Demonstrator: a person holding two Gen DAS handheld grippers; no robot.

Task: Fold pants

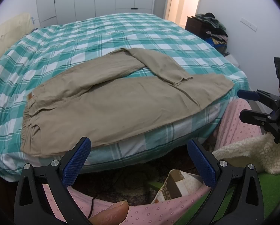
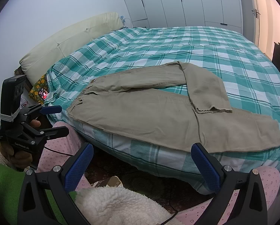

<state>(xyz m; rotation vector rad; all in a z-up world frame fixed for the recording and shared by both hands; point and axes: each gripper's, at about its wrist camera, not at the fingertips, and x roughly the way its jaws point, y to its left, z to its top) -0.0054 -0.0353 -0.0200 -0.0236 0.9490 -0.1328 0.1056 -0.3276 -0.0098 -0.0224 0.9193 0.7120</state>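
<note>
Just beyond both splayed grippers (image 1: 138,150) (image 2: 141,155), pants (image 1: 110,105) (image 2: 158,116).

Matt khaki cloth pants (image 1: 110,101) — frayed hems — on checked cotton bedsheet (image 1: 83,35).

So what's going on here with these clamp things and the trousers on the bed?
A person holds a pair of tongs in each hand, left tongs and right tongs, both open and empty, short of the bed's near edge. Tan pants lie spread on the checked cover, one leg already bent back across the other. Nothing grips the pants at this moment.
</note>
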